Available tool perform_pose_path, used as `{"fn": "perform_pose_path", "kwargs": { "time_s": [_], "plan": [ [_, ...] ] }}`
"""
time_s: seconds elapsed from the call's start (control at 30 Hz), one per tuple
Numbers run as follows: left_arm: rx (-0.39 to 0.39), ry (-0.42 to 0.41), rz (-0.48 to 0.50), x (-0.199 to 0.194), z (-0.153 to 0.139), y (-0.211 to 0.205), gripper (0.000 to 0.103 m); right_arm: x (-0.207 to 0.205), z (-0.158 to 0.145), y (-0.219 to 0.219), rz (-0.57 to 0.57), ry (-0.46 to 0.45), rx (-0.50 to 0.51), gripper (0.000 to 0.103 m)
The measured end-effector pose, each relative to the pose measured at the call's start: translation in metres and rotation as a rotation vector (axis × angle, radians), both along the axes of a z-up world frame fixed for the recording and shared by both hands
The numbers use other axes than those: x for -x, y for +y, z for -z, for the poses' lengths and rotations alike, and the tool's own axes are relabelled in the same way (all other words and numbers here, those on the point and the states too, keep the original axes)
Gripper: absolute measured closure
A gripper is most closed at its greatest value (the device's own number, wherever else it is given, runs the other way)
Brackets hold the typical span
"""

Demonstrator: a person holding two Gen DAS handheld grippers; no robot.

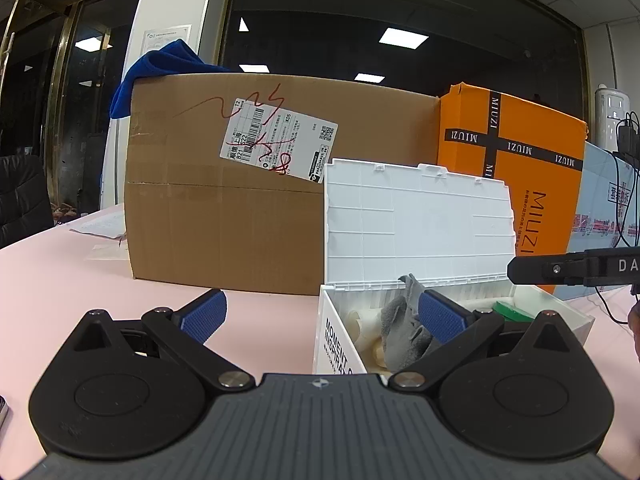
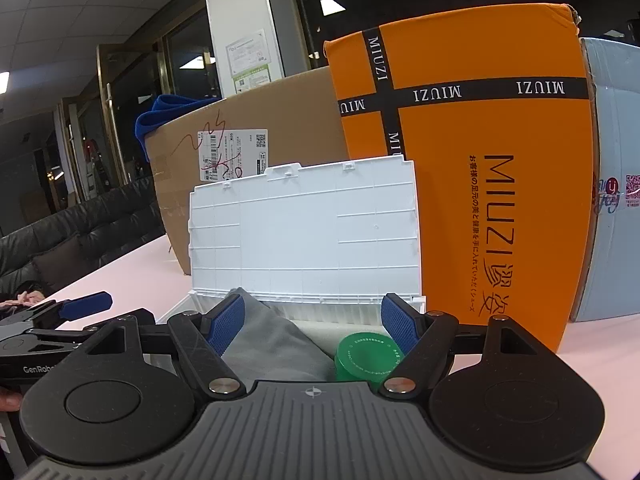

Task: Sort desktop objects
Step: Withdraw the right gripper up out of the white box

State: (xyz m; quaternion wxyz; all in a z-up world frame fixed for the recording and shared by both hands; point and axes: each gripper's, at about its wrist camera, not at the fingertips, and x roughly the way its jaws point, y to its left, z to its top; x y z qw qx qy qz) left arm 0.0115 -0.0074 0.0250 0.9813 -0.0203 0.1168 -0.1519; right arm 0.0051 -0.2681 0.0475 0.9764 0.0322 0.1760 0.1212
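Observation:
A white plastic storage box (image 1: 340,336) stands on the pink table with its lid (image 1: 416,224) raised upright behind it. Inside lie a grey cloth (image 1: 400,328), a cream roll (image 1: 356,324) and a green round lid (image 1: 512,310). My left gripper (image 1: 324,316) is open at the box's left front corner, one blue pad over the table, the other over the cloth. In the right wrist view, my right gripper (image 2: 312,326) is open above the box, with the grey cloth (image 2: 276,340) and green lid (image 2: 368,356) between its fingers. Neither holds anything.
A large brown cardboard box (image 1: 232,200) with a blue cloth (image 1: 160,68) on top stands behind the white box. An orange MIUZI box (image 1: 520,168) and a pale blue box (image 2: 616,184) stand to the right. Papers (image 1: 100,228) lie at far left; cables (image 1: 620,216) hang at right.

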Motion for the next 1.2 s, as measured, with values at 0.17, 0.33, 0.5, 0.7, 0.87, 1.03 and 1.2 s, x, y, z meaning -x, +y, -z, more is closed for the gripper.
{"fn": "perform_pose_path", "kwargs": {
  "time_s": [0.17, 0.33, 0.5, 0.7, 0.87, 1.03, 1.2],
  "plan": [
    [-0.001, -0.003, -0.005, -0.0001, 0.0, -0.0002, 0.0, 0.0005, -0.0003, 0.0021, -0.011, -0.001, 0.004, 0.029],
    [-0.001, 0.0, -0.005, -0.0005, 0.0003, 0.0, 0.0, -0.0006, 0.0001, 0.0016, -0.008, 0.0, 0.004, 0.029],
    [-0.001, -0.005, -0.006, 0.0005, -0.0003, -0.0001, 0.0, -0.0006, 0.0007, 0.003, -0.013, 0.001, 0.005, 0.029],
    [0.0, -0.001, -0.005, -0.0004, 0.0001, 0.0005, 0.0, -0.0016, 0.002, 0.0024, -0.01, 0.006, 0.008, 0.029],
    [0.005, -0.002, -0.01, -0.0006, -0.0006, 0.0018, 0.0, -0.0008, 0.0005, 0.003, -0.011, 0.001, 0.007, 0.028],
    [0.015, -0.008, -0.023, -0.0013, -0.0012, 0.0036, 0.0, -0.0006, 0.001, 0.0037, -0.016, 0.004, 0.004, 0.025],
    [0.039, -0.049, -0.053, 0.003, -0.0063, 0.0076, 0.0, 0.0013, 0.0001, 0.0073, -0.03, 0.0, 0.005, 0.025]
  ]
}}
